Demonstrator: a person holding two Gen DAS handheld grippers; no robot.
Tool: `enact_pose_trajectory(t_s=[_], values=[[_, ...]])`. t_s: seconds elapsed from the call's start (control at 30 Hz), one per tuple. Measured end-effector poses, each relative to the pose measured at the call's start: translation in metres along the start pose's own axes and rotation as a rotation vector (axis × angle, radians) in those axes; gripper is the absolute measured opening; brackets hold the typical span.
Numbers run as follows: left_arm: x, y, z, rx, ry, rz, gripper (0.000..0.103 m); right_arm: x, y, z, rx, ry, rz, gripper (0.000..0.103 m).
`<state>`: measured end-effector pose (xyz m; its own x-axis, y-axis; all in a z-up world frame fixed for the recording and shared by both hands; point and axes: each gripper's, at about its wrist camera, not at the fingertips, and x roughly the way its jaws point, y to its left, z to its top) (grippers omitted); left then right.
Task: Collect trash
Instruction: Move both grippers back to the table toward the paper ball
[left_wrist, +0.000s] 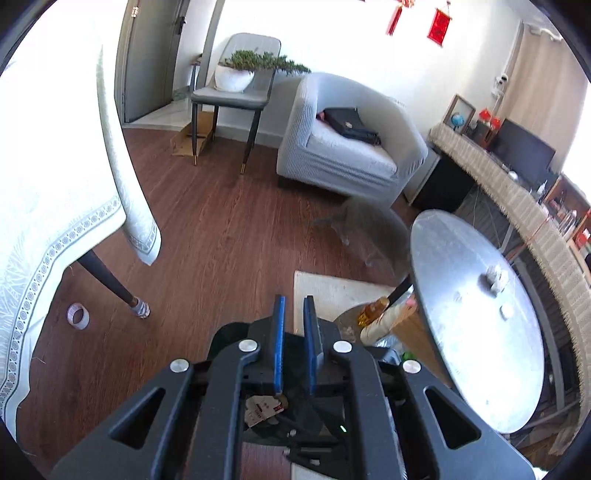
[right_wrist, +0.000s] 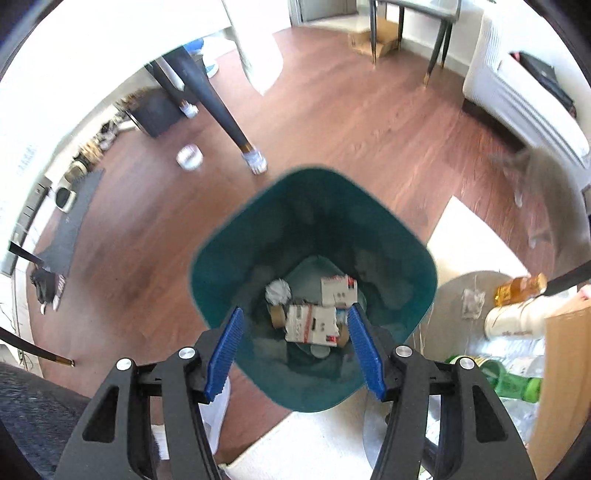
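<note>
A teal bin (right_wrist: 236, 236) stands on the wooden floor, right under my right gripper (right_wrist: 295, 339). That gripper hangs open over the bin's mouth with nothing between its blue pads (right_wrist: 226, 347). In the bin lie a crumpled paper ball (right_wrist: 277, 290), two white cartons with red print (right_wrist: 312, 325) and a cardboard tube (right_wrist: 277, 318). My left gripper (left_wrist: 295, 306) also hovers above the bin (left_wrist: 225, 332). Its pads (left_wrist: 277, 343) stand almost together with only a thin slit, and I see nothing held in it. A roll of tape (left_wrist: 77, 314) lies on the floor by a table leg (left_wrist: 110, 280).
A round metal table (left_wrist: 476, 350) with small scraps (left_wrist: 495, 278) stands at the right. Under it are an amber bottle (right_wrist: 521, 288), a green bottle (right_wrist: 513, 384) and a cardboard box (right_wrist: 561, 369). A blurred grey cat (left_wrist: 369, 229) walks before the armchair (left_wrist: 351, 170). A white rug (right_wrist: 476, 236) lies beside the bin.
</note>
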<state>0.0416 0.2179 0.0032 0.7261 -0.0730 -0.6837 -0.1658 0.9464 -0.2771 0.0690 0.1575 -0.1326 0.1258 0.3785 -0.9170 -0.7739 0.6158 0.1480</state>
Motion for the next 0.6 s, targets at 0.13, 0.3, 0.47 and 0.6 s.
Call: enact_pose_trajectory(t_s=[0.13, 0.3, 0.47, 0.6], values=[[-0.015, -0.006, 0.01, -0.009, -0.052, -0.005, 0.015, -0.044, 0.007, 0.003, -0.019, -0.08, 0.004, 0.059], [-0.022, -0.024, 0.017, 0.026, -0.094, 0.0, 0.018, -0.084, 0.006, 0.0, -0.032, -0.145, -0.004, 0.059], [-0.026, -0.05, 0.02, 0.05, -0.125, -0.033, 0.022, -0.121, -0.007, -0.005, -0.022, -0.21, -0.046, 0.059], [-0.023, -0.07, 0.02, 0.07, -0.131, -0.059, 0.024, -0.142, -0.024, -0.012, -0.003, -0.246, -0.084, 0.058]])
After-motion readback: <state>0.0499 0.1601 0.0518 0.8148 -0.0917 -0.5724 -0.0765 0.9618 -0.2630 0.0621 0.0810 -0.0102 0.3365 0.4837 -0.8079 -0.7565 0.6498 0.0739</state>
